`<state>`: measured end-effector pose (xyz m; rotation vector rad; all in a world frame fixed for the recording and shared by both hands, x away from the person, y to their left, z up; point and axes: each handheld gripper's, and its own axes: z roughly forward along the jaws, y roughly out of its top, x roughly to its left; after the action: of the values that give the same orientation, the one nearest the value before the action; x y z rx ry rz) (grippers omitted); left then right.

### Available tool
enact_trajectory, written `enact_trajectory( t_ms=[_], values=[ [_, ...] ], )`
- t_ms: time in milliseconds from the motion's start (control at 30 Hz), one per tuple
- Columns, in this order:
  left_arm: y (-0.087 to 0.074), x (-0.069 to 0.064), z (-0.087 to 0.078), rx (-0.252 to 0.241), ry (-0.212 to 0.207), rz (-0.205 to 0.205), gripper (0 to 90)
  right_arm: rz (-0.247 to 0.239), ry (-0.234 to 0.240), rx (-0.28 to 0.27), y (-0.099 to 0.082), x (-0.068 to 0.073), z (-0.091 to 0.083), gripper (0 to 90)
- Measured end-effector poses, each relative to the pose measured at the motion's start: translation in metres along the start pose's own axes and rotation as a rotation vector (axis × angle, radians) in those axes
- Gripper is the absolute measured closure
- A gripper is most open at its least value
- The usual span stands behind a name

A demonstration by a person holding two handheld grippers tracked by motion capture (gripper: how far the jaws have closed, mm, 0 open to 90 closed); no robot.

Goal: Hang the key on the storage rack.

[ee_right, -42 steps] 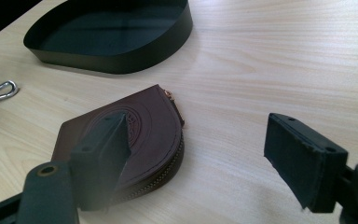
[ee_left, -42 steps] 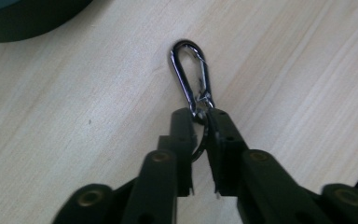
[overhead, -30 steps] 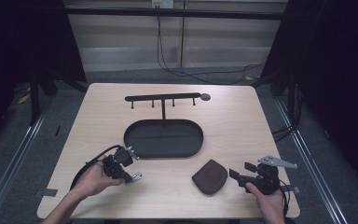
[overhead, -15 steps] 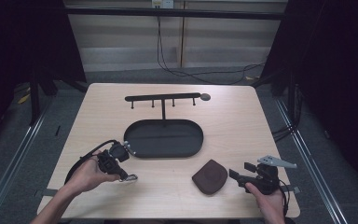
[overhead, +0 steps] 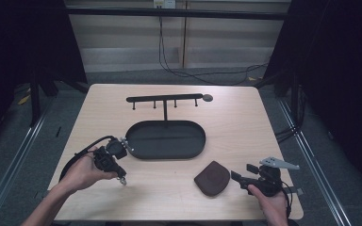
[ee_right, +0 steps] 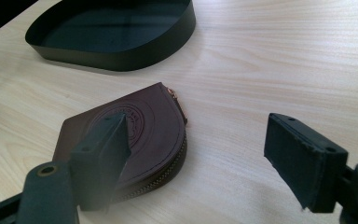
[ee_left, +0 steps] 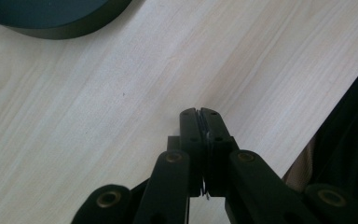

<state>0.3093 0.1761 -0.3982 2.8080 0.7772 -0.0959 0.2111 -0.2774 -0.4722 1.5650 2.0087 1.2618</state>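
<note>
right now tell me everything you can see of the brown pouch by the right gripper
The brown pouch looks like dark leather, half-round with one straight edge, a round emblem pressed into its top and a brass-coloured zip along the curved side. It lies flat and closed on the wooden table, near the black tray but apart from it. The right gripper faces it, open, not touching.

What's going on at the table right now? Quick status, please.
Left gripper shut, fingers pinching a thin metal bit beside the black tray. Right gripper open, aimed at the brown coin pouch. Nothing between them.
</note>
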Motion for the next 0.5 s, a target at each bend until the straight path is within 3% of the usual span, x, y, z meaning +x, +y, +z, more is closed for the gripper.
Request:
enact_trajectory(
  t_ms=[500],
  values=[
    [0.003,0.003,-0.017,0.023,0.022,0.008,89.1,0.002,0.003,-0.001,0.000,0.000,0.000,22.2]
  ],
)
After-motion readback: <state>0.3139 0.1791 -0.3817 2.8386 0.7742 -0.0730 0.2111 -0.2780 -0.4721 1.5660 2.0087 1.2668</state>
